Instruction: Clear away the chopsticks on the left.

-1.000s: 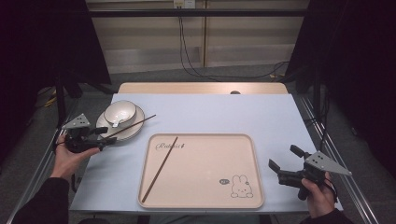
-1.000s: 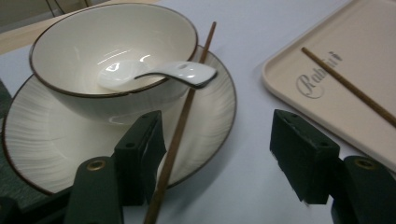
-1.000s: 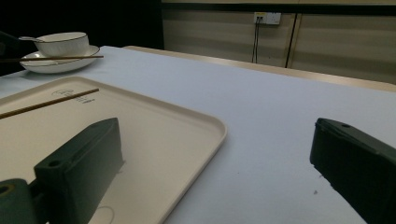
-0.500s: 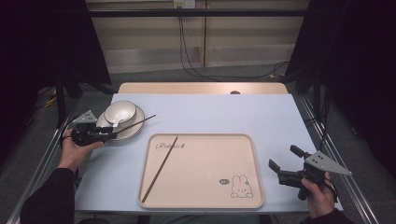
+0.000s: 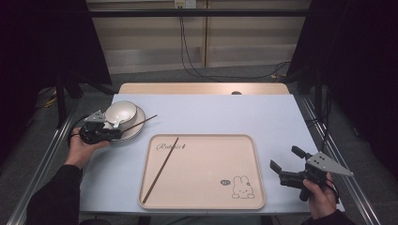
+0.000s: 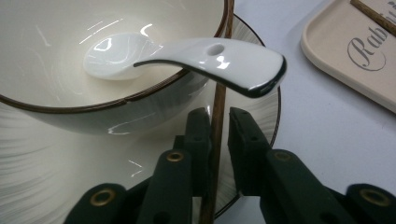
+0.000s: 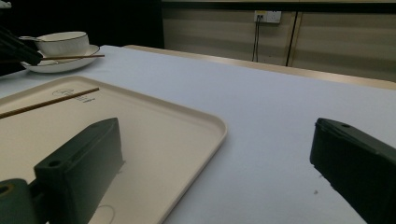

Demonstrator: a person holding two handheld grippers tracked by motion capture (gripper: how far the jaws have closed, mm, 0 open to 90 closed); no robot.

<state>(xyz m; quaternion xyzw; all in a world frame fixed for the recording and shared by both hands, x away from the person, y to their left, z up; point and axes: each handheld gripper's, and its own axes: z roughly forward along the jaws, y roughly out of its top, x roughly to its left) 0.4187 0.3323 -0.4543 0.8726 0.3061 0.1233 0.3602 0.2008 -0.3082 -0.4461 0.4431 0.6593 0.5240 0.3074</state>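
Your left gripper (image 6: 217,126) pinches the chopstick (image 6: 215,121) lying across the plate (image 6: 42,177), directly beneath the spoon (image 6: 205,58) handle. Lift carelessly and you may knock that spoon from the bowl (image 6: 60,100). Your right gripper (image 5: 287,165) sits spread, idle.

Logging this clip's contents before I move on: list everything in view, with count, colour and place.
tray: 1, beige with a rabbit print, centre of the table
chopstick on tray: 1, brown, lying diagonally on the tray's left part
chopstick on plate: 1, brown, across the plate, between the left tool's jaws
plate: 1, white with a dark rim, left of the tray
bowl: 1, white with a dark rim, on the plate
spoon: 1, white, in the bowl, handle over its rim
table: 1, pale blue top
left tool: 1, black, at the plate, jaws either side of the chopstick
right tool: 1, black, right of the tray, jaws wide open
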